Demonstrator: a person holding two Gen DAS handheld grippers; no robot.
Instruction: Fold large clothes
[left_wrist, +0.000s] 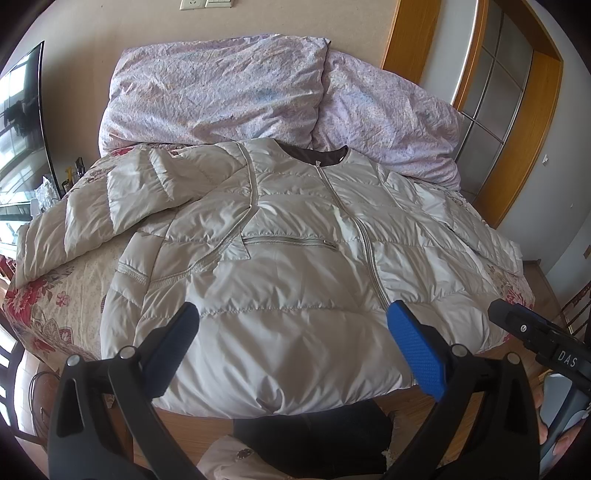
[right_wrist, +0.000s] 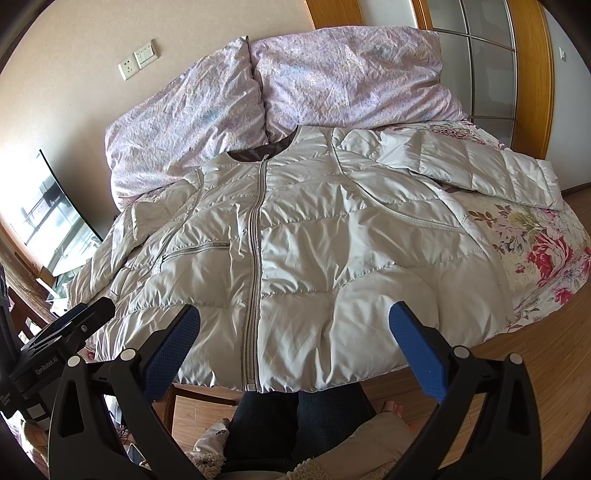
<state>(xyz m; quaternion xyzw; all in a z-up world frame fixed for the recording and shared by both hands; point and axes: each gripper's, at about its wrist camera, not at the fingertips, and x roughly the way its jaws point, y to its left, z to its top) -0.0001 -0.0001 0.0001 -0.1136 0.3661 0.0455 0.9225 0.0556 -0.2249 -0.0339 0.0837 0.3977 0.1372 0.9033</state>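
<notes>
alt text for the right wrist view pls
A pale quilted jacket, zipped shut, lies flat and face up on a floral bedsheet, one sleeve spread right. The open right gripper hovers over its hem; lilac pillows behind.

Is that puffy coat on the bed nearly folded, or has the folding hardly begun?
Hardly begun. Done: the jacket lies flat and zipped on the bed. In hand: nothing; the left gripper and right gripper hover open over its hem. Left: both sleeves lie spread and the body is unfolded.

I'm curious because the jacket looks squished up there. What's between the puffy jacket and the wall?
Two crumpled lilac pillows lie between the jacket and the wall, side by side at the collar. Both wrist views show it.
</notes>
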